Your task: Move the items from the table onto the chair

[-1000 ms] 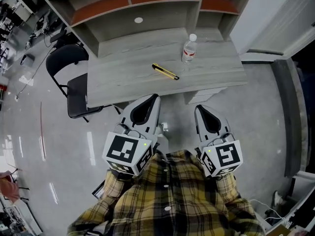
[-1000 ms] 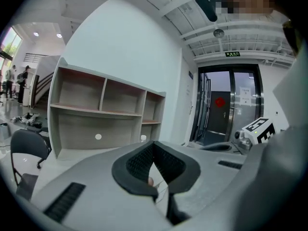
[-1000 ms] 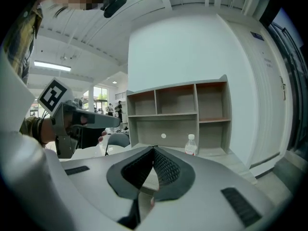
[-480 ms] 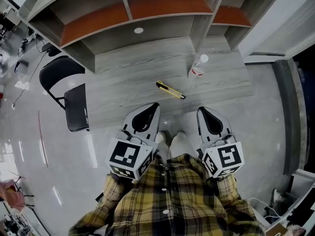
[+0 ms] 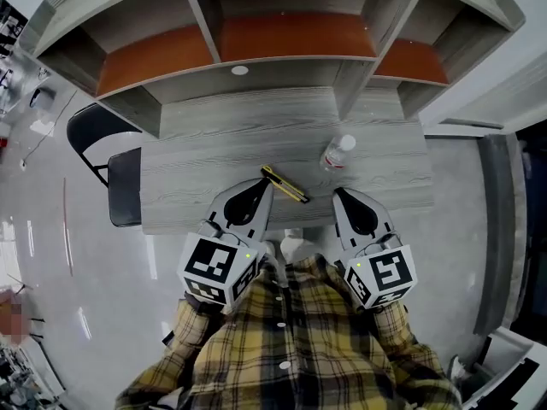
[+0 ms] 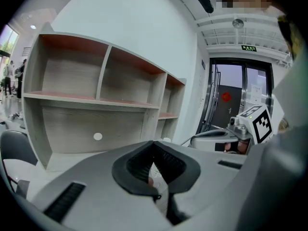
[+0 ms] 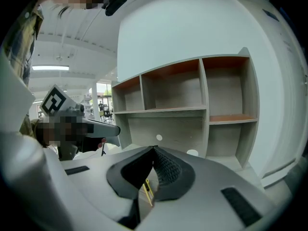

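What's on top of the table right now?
A yellow utility knife and a clear water bottle sit on the table. The left gripper and right gripper cover parts of its near edge, so anything beneath them cannot be seen.

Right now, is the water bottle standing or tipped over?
Standing. The bottle rests on its base on the table, white cap uppermost.

chair (image 5: 122,196): backrest partly behind shelf unit (image 5: 137,109) corner | knife (image 7: 147,191): only 1 yellow sliver visible below the closed jaw tips of right gripper (image 7: 154,150) | bottle (image 5: 336,154): label too small to read | left gripper view: chair cut off by left edge
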`<move>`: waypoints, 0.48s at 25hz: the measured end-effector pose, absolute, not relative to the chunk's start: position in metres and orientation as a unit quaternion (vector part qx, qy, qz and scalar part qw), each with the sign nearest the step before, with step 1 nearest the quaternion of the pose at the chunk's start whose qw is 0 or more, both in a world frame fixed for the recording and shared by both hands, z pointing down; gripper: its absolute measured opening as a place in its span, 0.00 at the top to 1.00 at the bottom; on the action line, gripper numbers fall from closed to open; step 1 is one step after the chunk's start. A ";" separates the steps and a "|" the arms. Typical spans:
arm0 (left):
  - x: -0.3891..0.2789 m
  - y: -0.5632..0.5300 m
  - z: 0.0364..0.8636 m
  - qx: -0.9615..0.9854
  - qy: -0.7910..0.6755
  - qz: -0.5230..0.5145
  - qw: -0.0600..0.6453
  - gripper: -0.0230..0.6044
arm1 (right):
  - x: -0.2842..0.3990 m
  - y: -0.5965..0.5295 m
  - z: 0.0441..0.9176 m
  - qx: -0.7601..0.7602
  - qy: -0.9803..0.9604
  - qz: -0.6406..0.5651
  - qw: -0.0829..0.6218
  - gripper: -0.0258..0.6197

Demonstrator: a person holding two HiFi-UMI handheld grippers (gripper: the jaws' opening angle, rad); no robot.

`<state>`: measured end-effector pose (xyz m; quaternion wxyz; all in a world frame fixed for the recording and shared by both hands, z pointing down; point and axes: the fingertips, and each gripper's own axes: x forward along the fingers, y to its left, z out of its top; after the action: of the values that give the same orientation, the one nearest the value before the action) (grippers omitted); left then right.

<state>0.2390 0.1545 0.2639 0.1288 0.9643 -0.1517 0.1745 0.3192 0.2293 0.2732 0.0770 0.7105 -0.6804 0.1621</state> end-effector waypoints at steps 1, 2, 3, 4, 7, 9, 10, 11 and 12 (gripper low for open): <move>0.245 0.153 0.264 0.964 -0.154 0.175 0.128 0.96 | 0.324 0.227 0.274 0.706 -0.685 0.163 0.076 0.93; 0.250 0.151 0.265 0.963 -0.156 0.178 0.127 0.96 | 0.327 0.224 0.274 0.701 -0.689 0.165 0.075 0.93; 0.255 0.151 0.266 0.963 -0.157 0.181 0.126 0.96 | 0.330 0.222 0.274 0.697 -0.694 0.167 0.075 0.93; 0.259 0.150 0.268 0.962 -0.157 0.186 0.125 0.96 | 0.333 0.221 0.274 0.692 -0.698 0.168 0.075 0.93; 0.267 0.149 0.280 0.960 -0.145 0.209 0.120 0.96 | 0.341 0.216 0.275 0.683 -0.706 0.169 0.077 0.93; 0.270 0.147 0.290 0.959 -0.133 0.220 0.118 0.96 | 0.345 0.214 0.276 0.683 -0.706 0.172 0.077 0.93; 0.270 0.145 0.295 0.959 -0.129 0.224 0.119 0.96 | 0.347 0.214 0.278 0.683 -0.705 0.175 0.076 0.93; 0.271 0.143 0.299 0.958 -0.124 0.228 0.120 0.96 | 0.349 0.213 0.279 0.683 -0.704 0.179 0.075 0.93; 0.271 0.141 0.303 0.957 -0.119 0.233 0.121 0.96 | 0.350 0.212 0.281 0.682 -0.704 0.184 0.074 0.93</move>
<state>0.2714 0.1408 0.3029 0.1212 0.9575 -0.1192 0.2332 0.3498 0.2119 0.2810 0.0743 0.6821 -0.7038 0.1839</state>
